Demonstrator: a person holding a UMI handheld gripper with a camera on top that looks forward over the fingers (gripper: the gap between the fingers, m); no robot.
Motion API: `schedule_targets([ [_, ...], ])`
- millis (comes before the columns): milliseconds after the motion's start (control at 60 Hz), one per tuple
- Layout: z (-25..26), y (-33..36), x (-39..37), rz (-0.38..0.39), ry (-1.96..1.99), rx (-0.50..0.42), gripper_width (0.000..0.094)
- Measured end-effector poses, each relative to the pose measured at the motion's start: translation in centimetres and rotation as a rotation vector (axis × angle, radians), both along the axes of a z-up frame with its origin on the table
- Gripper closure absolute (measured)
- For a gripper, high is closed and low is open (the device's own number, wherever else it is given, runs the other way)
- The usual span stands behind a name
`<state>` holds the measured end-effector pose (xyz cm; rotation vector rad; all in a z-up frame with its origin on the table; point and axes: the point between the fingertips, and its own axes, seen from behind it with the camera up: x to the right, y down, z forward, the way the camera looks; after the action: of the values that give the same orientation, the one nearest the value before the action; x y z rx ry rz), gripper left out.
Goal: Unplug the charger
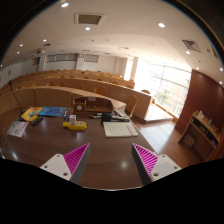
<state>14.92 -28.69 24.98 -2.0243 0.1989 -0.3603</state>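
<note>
My gripper is open and empty, its two magenta pads wide apart above a dark brown table. Beyond the fingers, a small yellow object lies on the table to the left, and a white sheet of paper lies straight ahead. No charger or plug is clearly visible. Nothing stands between the fingers.
A yellow and blue item and a clear bag lie at the far left of the table. A box-like object stands at the table's back. Rows of wooden desks, bright windows and a wooden rack lie beyond.
</note>
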Motion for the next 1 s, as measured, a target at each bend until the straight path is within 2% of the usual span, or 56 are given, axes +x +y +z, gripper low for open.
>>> schedule_targets([
  [150,-2.2,0.0,-0.3,0.016,0.050,-0.024,0.0082],
  [317,-7.4,1.6,2.0,0.029,0.080,-0.077,0.0075],
  [400,-10.4,3.3,0.7,0.055,0.090,-0.105,0.0086],
  [467,-13.2,5.5,-1.6,0.104,0.106,-0.142,0.0089],
  [533,-15.0,8.6,-4.4,0.159,0.129,-0.152,0.0083],
  [667,-16.6,17.9,-9.5,0.246,0.172,-0.083,0.0087],
  [883,-16.9,33.6,-13.1,0.261,0.139,0.023,0.0091],
  [1000,-18.5,40.2,-14.5,0.275,0.171,0.028,0.0105],
])
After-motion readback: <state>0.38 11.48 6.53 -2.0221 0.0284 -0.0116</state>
